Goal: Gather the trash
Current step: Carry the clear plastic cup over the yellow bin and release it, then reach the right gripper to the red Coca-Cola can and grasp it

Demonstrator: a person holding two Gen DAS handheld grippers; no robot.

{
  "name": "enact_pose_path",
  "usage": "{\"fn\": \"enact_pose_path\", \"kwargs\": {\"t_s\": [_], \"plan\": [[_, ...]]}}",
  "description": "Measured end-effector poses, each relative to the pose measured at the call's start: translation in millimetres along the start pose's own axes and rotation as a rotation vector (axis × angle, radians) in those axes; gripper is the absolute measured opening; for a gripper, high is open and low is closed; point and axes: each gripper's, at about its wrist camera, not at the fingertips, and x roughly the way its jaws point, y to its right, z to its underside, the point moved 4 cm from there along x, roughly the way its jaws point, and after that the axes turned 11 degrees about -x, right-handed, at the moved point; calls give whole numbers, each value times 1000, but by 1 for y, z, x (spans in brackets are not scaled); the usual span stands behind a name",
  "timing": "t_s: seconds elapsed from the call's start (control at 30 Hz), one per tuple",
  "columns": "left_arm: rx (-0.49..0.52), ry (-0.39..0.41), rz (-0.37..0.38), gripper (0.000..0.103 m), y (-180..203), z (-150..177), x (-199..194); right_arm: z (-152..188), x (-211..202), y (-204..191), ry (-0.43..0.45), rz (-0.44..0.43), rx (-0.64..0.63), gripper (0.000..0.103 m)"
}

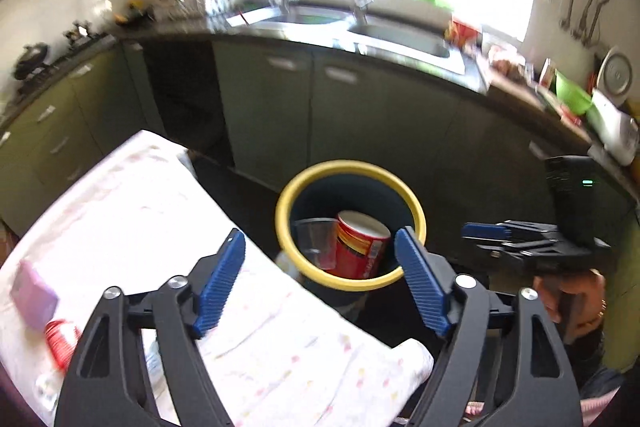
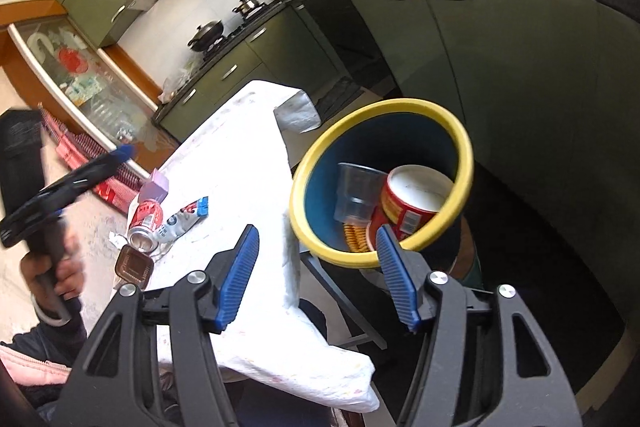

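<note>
The left tool (image 1: 320, 283) has its jaws spread wide with nothing between the pads. It points down at the bin (image 1: 418, 211), a dark-walled container with a yellow rim standing off the right-hand edge of the desk (image 1: 132, 203). The right tool (image 2: 316, 275) is also parted, about half way, and empty. It points at the gap between the desk edge and the bin.

Contents of the bin: a red can (image 2: 412, 203) lying tilted, a clear plastic cup (image 2: 356, 195) leaning beside it, and what looks like a ridged biscuit or wrapper (image 2: 354, 237) beneath them.

Trash left on the desk, as seen in the right wrist view:
- a crushed red drink can (image 2: 146, 223), lying on its side, open end toward the camera;
- a squeezed tube (image 2: 182, 221) just beside it, long axis running from the near left to the far right;
- a small brown tray (image 2: 134, 267) near the desk edge;
- a purple block (image 2: 154, 187) behind the can.

Deciding relation: this group lies at the near left part of the desk, well apart from the bin, to the left of both tools. In the left wrist view the purple block and the red can sit at the lower left, next to that tool's left arm. The left hand (image 2: 60, 275) therefore appears nearer to the remaining items. The next pick calls for a swing left and downward, away from the bin.
</note>
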Motion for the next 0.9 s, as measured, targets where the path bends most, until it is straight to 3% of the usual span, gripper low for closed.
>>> {"fn": "enact_pose_path", "kwargs": {"t_s": [0.17,0.33,0.6,0.83,0.9], "plan": [[-34,193,-135,93,-40,22,-93,-8,25,-41,-50,-53,-85,62],[-141,301,-330,98,-108,56,-171,-10,69,-103,-136,-121,-214,63],[-349,328,-502,98,-207,131,-238,-5,123,-222,-249,-221,-472,63],[-453,320,-540,98,-248,171,-251,-18,168,-308,-306,-299,-550,63],[-462,314,-540,98,-250,179,-252,-30,189,-329,-350,-322,-548,70]]}}
